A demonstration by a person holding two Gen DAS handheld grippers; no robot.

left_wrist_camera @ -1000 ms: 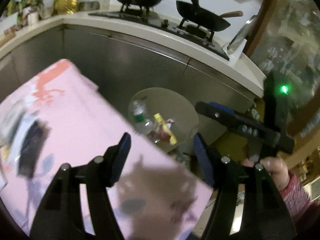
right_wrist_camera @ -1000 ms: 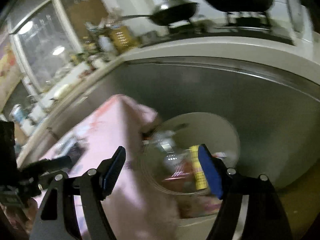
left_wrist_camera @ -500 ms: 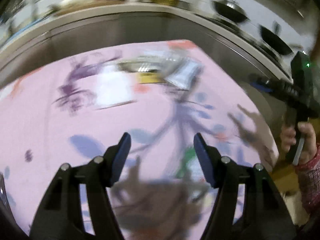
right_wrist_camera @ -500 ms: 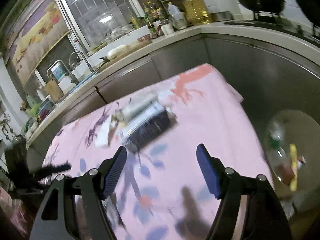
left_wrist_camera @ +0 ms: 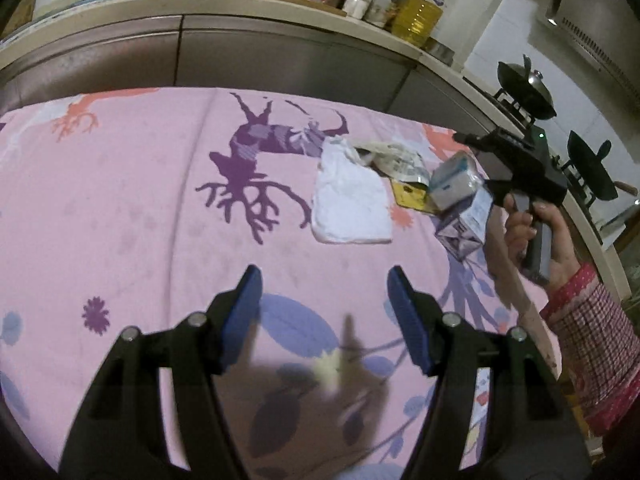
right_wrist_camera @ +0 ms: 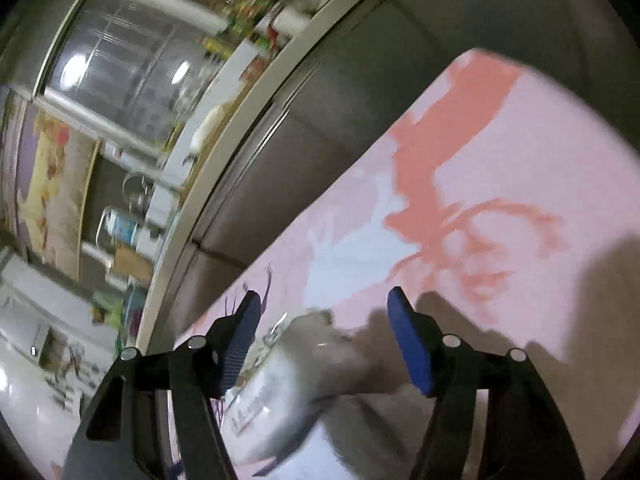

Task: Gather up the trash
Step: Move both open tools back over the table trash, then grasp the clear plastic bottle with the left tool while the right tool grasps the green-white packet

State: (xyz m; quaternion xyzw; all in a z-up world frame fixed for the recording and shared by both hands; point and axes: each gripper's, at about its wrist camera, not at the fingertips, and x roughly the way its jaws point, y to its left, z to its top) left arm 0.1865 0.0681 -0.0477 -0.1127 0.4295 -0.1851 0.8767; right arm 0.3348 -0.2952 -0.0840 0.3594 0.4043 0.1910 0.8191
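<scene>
Right gripper [right_wrist_camera: 322, 320], jaws closing, has swung from the bin at 3 o'clock onto a pale packet [right_wrist_camera: 280, 384] between its unclenched fingers. Left gripper [left_wrist_camera: 324, 300] released, empty, above the pink bench [left_wrist_camera: 120, 200]; remaining trash [left_wrist_camera: 400, 184] at 1 o'clock.

Left claw [left_wrist_camera: 322, 300] empty (agape); right claw [right_wrist_camera: 322, 320] closing.

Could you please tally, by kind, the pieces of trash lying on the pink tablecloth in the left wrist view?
White tissue or cloth: 1
Crumpled wrapper: 1
Yellow packet: 1
Pale blue and white pack: 1
Purple and white carton: 1
Total: 5
</scene>
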